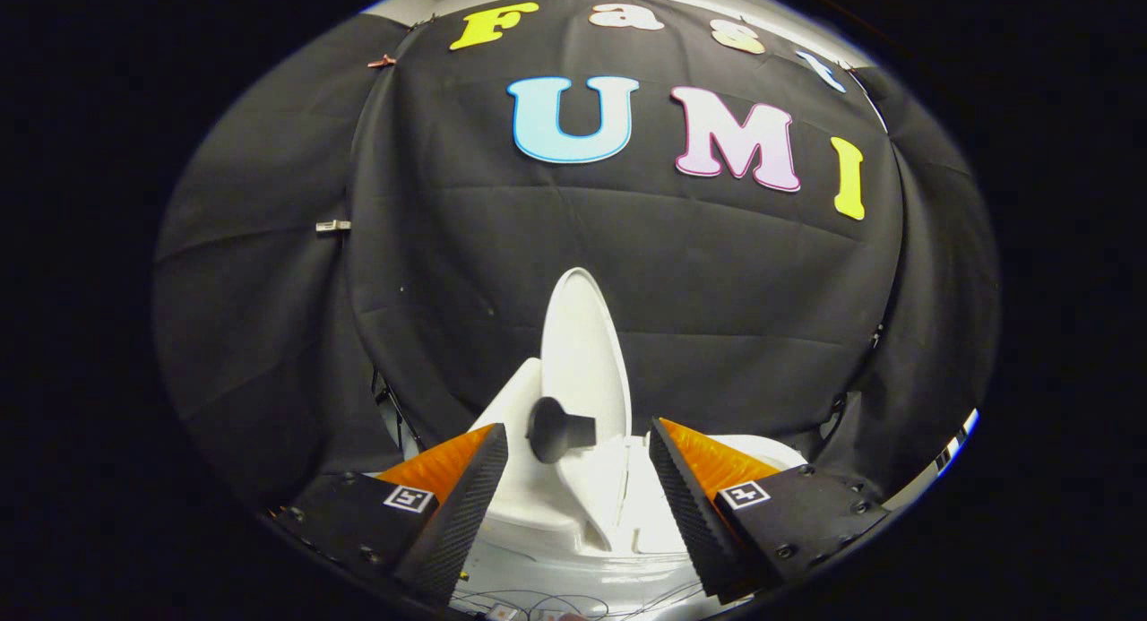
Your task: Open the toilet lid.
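Observation:
The white toilet lid (581, 352) stands raised, nearly upright, just beyond my fingers and seen almost edge-on. A dark round knob with a short stub (554, 428) sticks out from its side. Below it lies the white toilet body (538, 504) with its seat rim (753, 449) reaching to the right. My gripper (578, 478) is open, its two orange-backed fingers (466, 495) spread wide on either side of the lid's lower part, touching nothing. Whether the lid leans on anything behind it is hidden.
Black cloth walls close in behind and on both sides of the toilet. Thin wires (538, 599) run across the toilet's near edge below my fingers. A small metal clip (332, 226) hangs on the cloth at the left.

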### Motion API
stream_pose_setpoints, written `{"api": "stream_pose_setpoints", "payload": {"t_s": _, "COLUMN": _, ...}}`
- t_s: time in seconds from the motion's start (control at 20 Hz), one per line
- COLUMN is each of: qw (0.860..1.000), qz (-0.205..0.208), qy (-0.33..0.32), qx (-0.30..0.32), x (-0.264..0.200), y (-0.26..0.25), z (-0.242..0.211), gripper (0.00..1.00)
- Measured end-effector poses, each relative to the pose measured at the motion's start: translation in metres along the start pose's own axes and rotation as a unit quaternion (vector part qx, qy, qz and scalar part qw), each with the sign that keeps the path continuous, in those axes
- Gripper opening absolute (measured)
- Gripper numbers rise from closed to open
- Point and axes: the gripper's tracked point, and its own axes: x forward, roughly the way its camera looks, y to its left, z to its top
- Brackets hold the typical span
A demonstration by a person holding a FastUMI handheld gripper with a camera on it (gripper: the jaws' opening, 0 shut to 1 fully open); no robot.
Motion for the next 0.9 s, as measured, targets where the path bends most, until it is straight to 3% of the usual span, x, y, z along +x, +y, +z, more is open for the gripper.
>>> {"api": "stream_pose_setpoints", "payload": {"t_s": 0.5, "qw": 0.998, "qz": 0.028, "qy": -0.054, "qx": 0.010, "x": -0.045, "y": -0.139, "z": 0.027, "gripper": 0.99}}
{"api": "stream_pose_setpoints", "payload": {"t_s": 0.9, "qw": 0.996, "qz": -0.011, "qy": -0.090, "qx": 0.026, "x": -0.049, "y": -0.276, "z": -0.005, "gripper": 0.99}}
